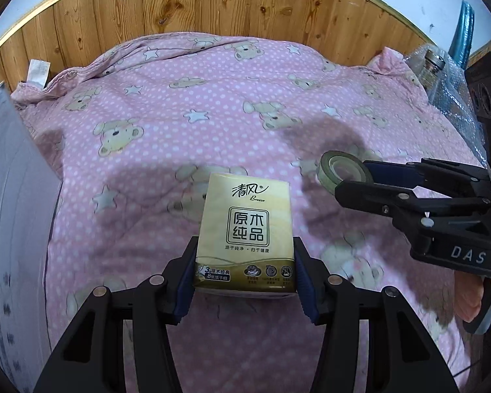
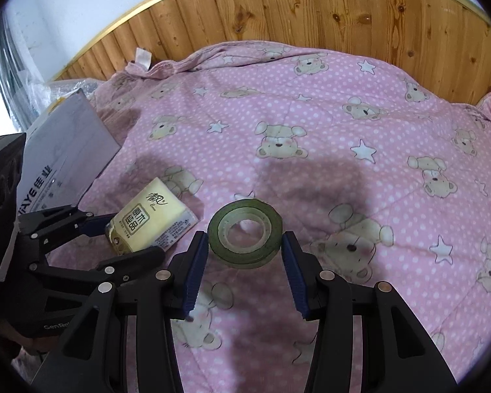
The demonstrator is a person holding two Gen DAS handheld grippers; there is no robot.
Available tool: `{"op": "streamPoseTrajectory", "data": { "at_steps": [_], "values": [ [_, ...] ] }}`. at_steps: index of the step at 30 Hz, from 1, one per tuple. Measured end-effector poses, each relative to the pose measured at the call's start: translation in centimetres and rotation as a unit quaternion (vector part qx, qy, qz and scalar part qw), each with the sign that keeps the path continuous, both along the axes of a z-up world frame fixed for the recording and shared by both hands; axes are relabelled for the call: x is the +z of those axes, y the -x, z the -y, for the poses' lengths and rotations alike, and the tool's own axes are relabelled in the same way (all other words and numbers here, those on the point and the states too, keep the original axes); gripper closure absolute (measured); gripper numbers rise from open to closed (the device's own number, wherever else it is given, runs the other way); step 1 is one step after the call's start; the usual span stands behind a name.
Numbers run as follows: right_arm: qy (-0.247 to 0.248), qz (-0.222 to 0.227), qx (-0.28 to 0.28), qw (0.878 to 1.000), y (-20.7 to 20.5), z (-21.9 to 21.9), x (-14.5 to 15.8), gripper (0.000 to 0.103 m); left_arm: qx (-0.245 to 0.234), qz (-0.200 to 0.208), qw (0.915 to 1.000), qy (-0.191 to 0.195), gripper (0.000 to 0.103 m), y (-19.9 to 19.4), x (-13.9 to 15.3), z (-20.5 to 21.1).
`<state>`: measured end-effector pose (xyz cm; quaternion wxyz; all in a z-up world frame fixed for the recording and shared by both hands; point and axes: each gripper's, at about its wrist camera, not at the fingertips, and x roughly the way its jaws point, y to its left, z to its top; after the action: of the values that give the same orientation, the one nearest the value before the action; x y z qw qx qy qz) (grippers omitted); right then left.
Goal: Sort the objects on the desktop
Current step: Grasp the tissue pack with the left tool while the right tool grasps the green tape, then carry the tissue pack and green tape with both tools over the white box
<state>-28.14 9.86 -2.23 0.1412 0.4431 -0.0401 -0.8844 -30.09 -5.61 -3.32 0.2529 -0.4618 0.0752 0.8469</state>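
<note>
A: What does the left gripper [image 1: 244, 271] hold?
B: Its jaws clamp a gold tissue pack [image 1: 245, 232], level above the pink quilt [image 1: 180, 114].
A: And the right gripper [image 2: 244, 258]?
B: It flanks a green tape roll [image 2: 245, 232]; contact looks likely, though unclear. A grey box [image 1: 13, 213] sits far left.

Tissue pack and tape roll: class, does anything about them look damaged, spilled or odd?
Nothing stands out. The tissue pack sits intact between the left gripper fingers; the tape roll looks whole in the right gripper.
</note>
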Motion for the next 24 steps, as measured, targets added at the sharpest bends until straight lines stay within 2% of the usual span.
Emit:
{"op": "streamPoseTrajectory", "data": {
  "at_steps": [14,21,24],
  "values": [
    [0.001,0.007,0.022,1.0,-6.1,2.9,1.0,0.054,-0.013,-0.007,0.9999,0.0,0.049,-7.0,2.1,2.6],
    [-0.006,0.006,0.05,0.999,-8.1,4.9,2.4,0.054,-0.014,0.02,0.9997,-0.01,0.049,-9.3,3.2,5.3],
    [-0.007,0.004,0.066,0.998,-8.9,6.0,3.2,0.054,-0.017,0.013,0.9998,-0.004,0.049,-10.2,4.3,6.4]
  ]
}}
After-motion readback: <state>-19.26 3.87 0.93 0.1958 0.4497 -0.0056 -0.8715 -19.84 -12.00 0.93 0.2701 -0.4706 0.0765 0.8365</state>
